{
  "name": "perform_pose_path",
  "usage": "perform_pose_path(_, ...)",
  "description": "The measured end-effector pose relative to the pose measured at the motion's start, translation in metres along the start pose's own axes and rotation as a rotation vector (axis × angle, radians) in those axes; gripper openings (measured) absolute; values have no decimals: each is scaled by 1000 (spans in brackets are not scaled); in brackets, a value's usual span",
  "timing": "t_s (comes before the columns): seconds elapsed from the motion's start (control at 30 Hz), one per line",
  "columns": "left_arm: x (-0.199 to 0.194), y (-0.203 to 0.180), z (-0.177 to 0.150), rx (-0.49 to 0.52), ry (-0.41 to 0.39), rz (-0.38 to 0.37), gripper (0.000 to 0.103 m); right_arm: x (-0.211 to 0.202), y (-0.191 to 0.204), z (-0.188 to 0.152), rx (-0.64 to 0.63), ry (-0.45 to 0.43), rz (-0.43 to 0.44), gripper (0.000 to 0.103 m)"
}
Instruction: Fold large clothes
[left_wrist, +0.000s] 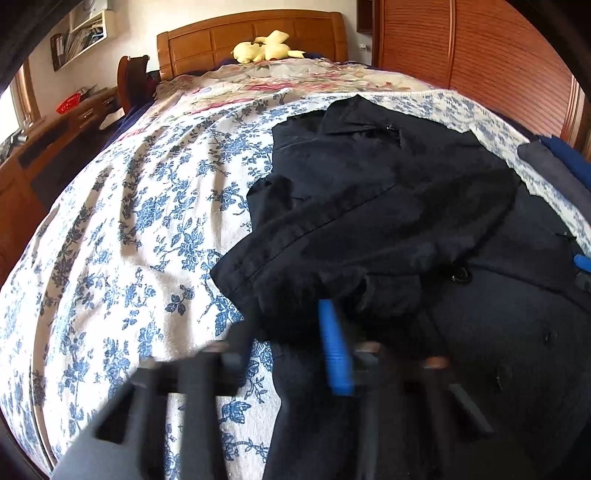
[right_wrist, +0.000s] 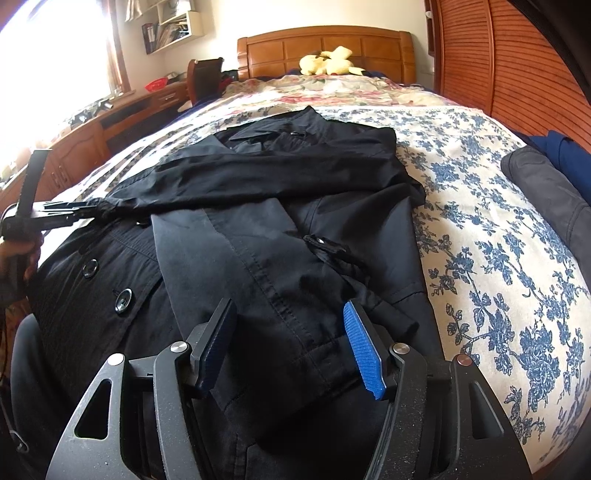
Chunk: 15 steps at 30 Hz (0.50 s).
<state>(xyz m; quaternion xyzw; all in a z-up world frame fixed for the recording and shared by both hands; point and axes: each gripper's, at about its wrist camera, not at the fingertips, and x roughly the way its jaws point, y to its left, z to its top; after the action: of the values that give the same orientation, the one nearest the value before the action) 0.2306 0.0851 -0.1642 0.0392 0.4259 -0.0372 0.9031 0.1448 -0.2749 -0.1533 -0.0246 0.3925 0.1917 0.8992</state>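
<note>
A large black coat (left_wrist: 388, 203) (right_wrist: 295, 229) lies face up on the blue-flowered bed sheet (left_wrist: 129, 240) (right_wrist: 498, 258), collar toward the headboard. One sleeve (right_wrist: 240, 177) is drawn across its chest toward the left. In the right wrist view my left gripper (right_wrist: 86, 213) is shut on that sleeve's cuff (right_wrist: 105, 208) at the coat's left edge. The left wrist view is blurred, and my left gripper (left_wrist: 291, 317) there has bunched black cloth between its fingers. My right gripper (right_wrist: 291, 317) stands open just above the coat's lower front, with nothing pinched.
A yellow plush toy (left_wrist: 266, 50) (right_wrist: 328, 61) lies by the wooden headboard (right_wrist: 325, 48). Folded dark and blue clothes (left_wrist: 554, 170) (right_wrist: 546, 184) sit at the bed's right edge, by a slatted wooden wardrobe (right_wrist: 517, 74). A wooden desk (right_wrist: 110, 125) and chair (right_wrist: 203, 79) stand left.
</note>
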Motion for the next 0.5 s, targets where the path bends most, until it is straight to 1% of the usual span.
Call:
perform_pose_path(0.07,-3,-3,-1,21,-11,0,7,0,0,0,0,1,0,62)
perform_pose_path(0.1,-7,-5,-1,28,-22,1,5,0,0,0,-1,1,0,62)
perform_pose_path(0.17,-23,-12,-3,51,-61,13,4,0,1,1,-3,2,0,62)
perform_pose_path(0.3,-69,-26,-14,53,-147,-26,4,-1,1,1,-6,0,-3,62)
perform_pose_path(0.4,-92,-36,-26,57,-171,-63,4,-4,1,4,-12,-6,-5,62)
perform_pose_path(0.5,-105,-47,-38,70,-178,-95,4,-8,-1,10,-14,-19,-6,62)
